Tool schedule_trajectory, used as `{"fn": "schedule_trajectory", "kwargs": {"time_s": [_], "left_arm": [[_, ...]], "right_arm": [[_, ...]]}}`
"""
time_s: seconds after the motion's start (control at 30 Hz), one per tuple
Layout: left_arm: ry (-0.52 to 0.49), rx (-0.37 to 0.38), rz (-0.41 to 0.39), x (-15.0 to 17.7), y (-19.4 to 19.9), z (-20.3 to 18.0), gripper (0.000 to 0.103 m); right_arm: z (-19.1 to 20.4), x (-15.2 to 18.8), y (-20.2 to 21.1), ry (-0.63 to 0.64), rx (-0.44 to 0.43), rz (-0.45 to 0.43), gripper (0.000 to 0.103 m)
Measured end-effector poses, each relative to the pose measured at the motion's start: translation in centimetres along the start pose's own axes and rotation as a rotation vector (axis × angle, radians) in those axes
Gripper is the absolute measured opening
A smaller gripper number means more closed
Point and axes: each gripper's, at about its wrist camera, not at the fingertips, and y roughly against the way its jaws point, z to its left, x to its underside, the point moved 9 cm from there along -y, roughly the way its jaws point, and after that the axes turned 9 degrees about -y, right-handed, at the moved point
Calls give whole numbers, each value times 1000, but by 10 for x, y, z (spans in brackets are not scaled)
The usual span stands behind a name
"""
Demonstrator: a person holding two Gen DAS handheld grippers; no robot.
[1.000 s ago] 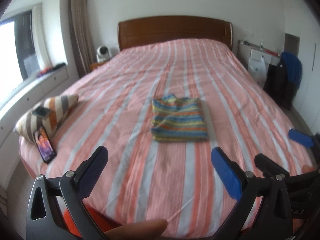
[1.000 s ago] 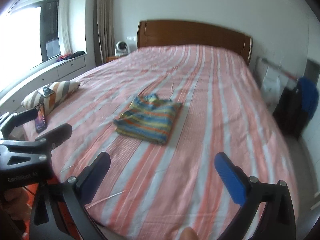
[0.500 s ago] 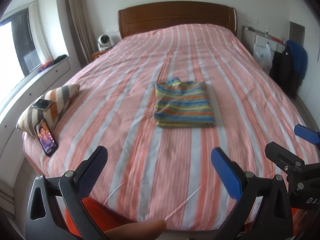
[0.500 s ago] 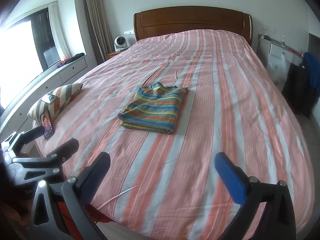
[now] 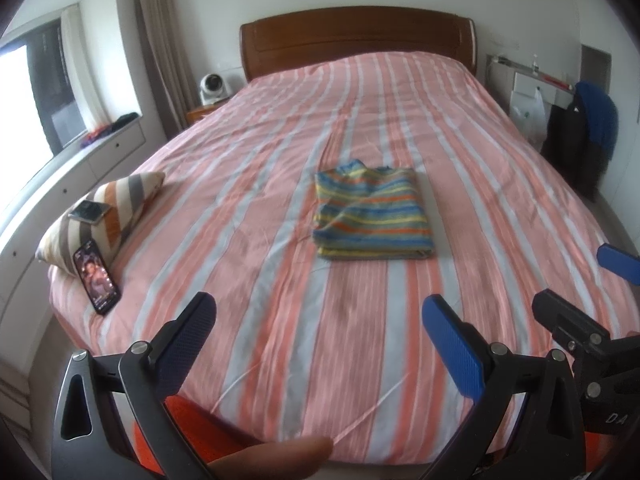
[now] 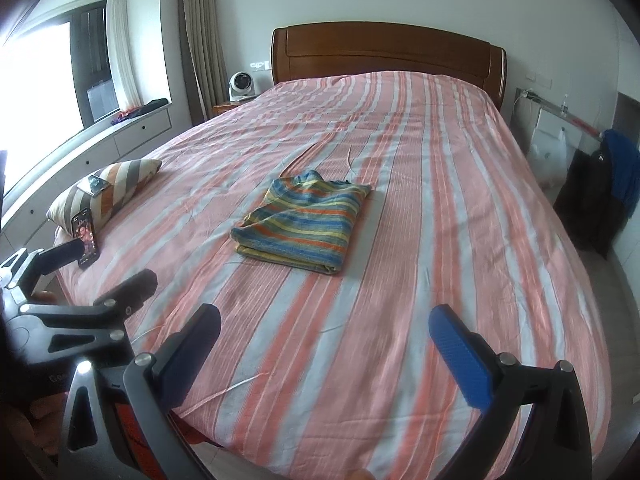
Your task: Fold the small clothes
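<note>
A small striped garment [image 5: 372, 212] in blue, yellow and orange lies folded into a neat rectangle in the middle of the bed [image 5: 280, 320]; it also shows in the right wrist view [image 6: 304, 224]. My left gripper [image 5: 316, 344] is open and empty, held above the foot of the bed, well short of the garment. My right gripper [image 6: 324, 352] is open and empty too, beside the left one at the foot end. The right gripper shows at the right edge of the left wrist view [image 5: 580, 300], and the left gripper at the left edge of the right wrist view [image 6: 92, 276].
A striped cushion [image 5: 104, 216] with a phone on it lies at the bed's left edge, and a second phone [image 5: 96, 276] leans against it. A wooden headboard [image 5: 356, 40] stands at the far end. Dark clothes hang on a rack [image 5: 580, 136] to the right.
Both grippers have drawn back and risen from the bed, so the folded garment looks farther away. Both stay open. The garment has not moved.
</note>
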Motion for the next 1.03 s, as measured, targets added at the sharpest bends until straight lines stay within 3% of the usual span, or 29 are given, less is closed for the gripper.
{"fn": "schedule_trajectory", "kwargs": {"time_s": [0.43, 0.73, 1.03], "left_arm": [[-1, 8, -11, -1, 3, 1, 103], [17, 22, 23, 5, -7, 0, 103], [-25, 2, -6, 2, -2, -11, 103]], "right_arm": [[2, 2, -4, 14, 2, 6, 102], [-13, 4, -10, 12, 77, 13, 102], [-19, 2, -9, -4, 76, 15, 102]]}}
